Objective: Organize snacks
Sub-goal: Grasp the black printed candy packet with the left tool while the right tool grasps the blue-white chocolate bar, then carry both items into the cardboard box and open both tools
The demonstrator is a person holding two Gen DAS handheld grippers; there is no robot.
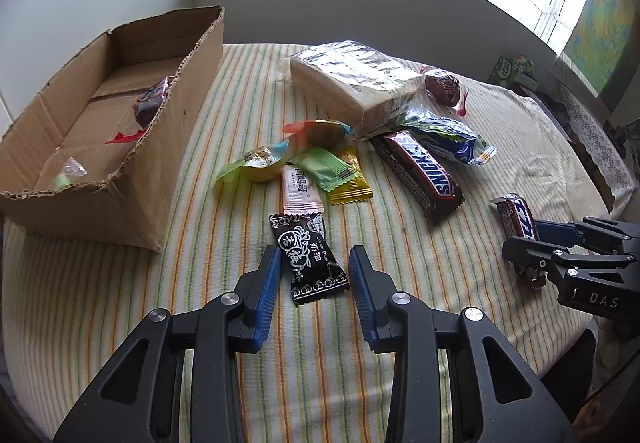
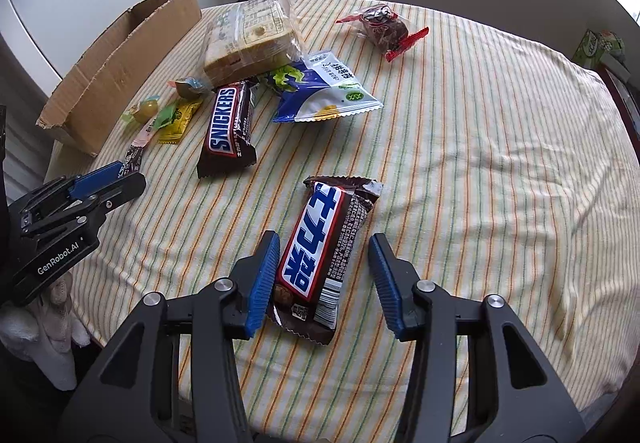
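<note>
Both grippers straddle their targets with jaws spread, set to close across the narrow width. The left gripper [image 1: 314,263] brackets a black candy packet [image 1: 309,258] at lower centre. The right gripper [image 2: 324,251] flanks a chocolate bar [image 2: 326,255] on the striped worktop [image 2: 480,163]. The cardboard box [image 1: 120,147] waits at upper left, already holding a few sweets.

Both wrist views look steeply down from close above the striped yellow-green tablecloth [image 1: 400,323], the left facing the torn brown cardboard box [image 1: 132,179], the right further right, sharing the brown Snickers bar [image 2: 228,131].
</note>
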